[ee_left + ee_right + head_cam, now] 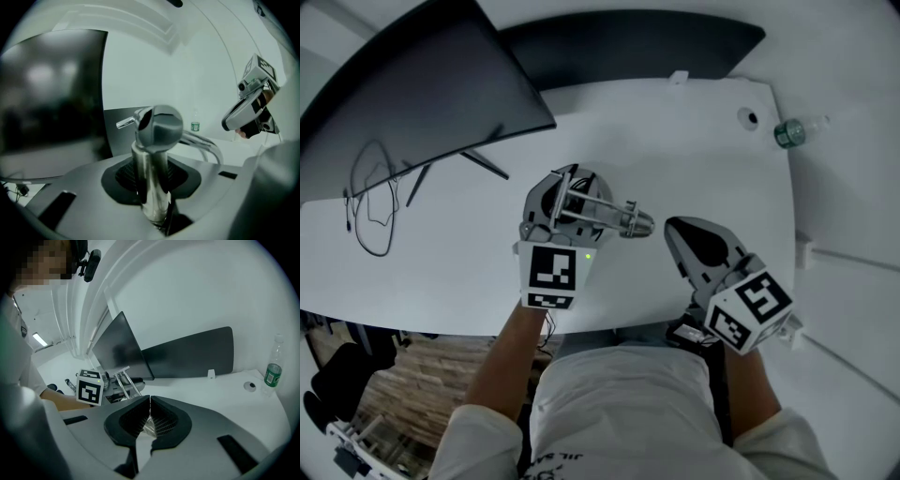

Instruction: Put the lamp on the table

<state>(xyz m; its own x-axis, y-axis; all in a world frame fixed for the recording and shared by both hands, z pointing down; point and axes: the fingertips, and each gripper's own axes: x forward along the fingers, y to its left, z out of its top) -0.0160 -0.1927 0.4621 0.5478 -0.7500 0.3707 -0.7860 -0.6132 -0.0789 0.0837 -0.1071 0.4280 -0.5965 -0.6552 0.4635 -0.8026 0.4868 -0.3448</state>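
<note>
The lamp (pixel 628 222) is a chrome desk lamp with thin rod arms, low over the white table (pixel 694 159) near its front edge. Its shiny stem (pixel 151 178) stands upright between the jaws of my left gripper (pixel 567 192), topped by a rounded joint (pixel 159 126). The left jaws stand apart around the stem and the pads do not seem to press it. My right gripper (pixel 680 230) hovers to the lamp's right, apart from it. Its jaws are shut tip to tip (pixel 150 401) on nothing.
A dark monitor (pixel 412 84) stands at the table's back left, with black cables (pixel 370 202) looped below it. A dark panel (pixel 628 42) runs behind the table. A green-labelled bottle (pixel 789 131) and a cable hole (pixel 749 118) are at the back right.
</note>
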